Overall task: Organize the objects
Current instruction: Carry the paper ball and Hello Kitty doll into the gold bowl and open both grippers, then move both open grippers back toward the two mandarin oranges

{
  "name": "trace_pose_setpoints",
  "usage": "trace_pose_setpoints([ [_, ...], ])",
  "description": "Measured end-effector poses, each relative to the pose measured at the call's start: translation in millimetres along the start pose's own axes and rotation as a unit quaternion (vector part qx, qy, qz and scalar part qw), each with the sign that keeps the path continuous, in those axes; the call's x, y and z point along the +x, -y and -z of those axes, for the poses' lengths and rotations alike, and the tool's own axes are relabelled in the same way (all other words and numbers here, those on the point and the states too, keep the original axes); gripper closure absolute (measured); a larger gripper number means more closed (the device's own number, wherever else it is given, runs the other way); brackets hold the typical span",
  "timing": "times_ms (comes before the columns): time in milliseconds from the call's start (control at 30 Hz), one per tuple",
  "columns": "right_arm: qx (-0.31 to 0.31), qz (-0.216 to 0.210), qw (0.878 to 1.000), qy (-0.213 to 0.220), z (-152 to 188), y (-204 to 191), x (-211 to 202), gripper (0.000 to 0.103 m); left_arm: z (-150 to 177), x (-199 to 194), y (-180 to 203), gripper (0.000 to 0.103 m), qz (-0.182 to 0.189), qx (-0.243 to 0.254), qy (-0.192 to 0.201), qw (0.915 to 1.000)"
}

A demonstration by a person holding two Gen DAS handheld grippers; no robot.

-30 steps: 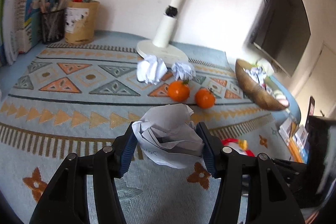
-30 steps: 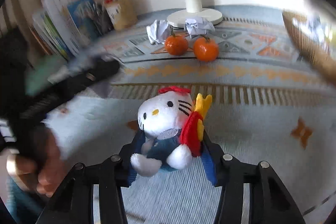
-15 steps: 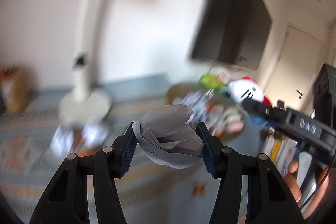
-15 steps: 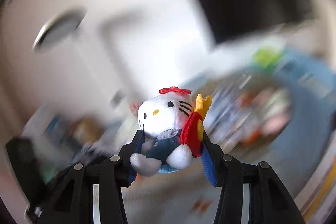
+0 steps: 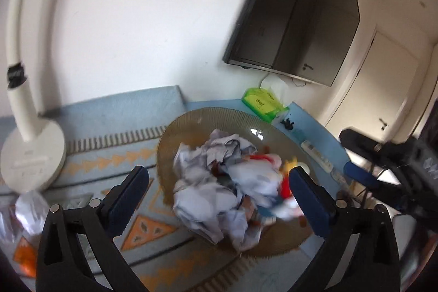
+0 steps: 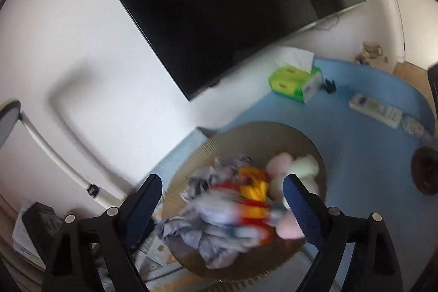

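Both jaws just sprung wide: left gripper and right gripper empty over the round brown ribbed bowl. Crumpled white paper ball and blurry white plush cat toy inside it now.

A brown ribbed bowl is holding crumpled white paper and a blurred plush toy showing red, yellow and white. Beside the toy in the bowl, pale pink and pale green soft shapes are showing. Left of the bowl, a light blue cloth is carrying orange triangles and cream stripes. Behind the bowl, a bright green tissue pack is lying on the plain blue desk. A cream lamp base is standing left of the bowl, under a black screen on the white wall. Both grippers are wearing blue pads on black frames.
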State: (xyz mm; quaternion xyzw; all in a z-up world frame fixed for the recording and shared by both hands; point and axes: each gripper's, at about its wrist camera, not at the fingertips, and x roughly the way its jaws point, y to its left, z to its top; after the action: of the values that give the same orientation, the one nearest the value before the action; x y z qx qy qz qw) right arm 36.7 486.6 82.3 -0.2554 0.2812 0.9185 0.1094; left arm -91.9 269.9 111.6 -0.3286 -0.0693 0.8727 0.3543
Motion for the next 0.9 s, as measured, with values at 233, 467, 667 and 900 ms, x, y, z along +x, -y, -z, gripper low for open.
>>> trace_pose_setpoints([
  [233,-0.058,-0.056,0.997,-0.019,34.1,-40.8,-30.6,0.013,18.4,-114.2,-37.4,0.001,-0.048,-0.019,0.059,0.9969],
  [467,-0.12,-0.216,0.957,-0.155,134.6,-99.9,-14.8,0.003,121.8,-201.6,-128.9,0.001,-0.249,-0.103,0.086,0.9592],
  [667,-0.184,-0.162,0.958,-0.147,210.2,-114.9,23.9,0.012,175.2,-202.3,-178.4,0.001,-0.249,-0.2,0.075,0.9446],
  [900,-0.287,-0.087,0.947,-0.114,227.8,-142.2,22.5,0.009,174.5,-194.9,-183.9,0.001,-0.245,-0.198,0.061,0.9471],
])
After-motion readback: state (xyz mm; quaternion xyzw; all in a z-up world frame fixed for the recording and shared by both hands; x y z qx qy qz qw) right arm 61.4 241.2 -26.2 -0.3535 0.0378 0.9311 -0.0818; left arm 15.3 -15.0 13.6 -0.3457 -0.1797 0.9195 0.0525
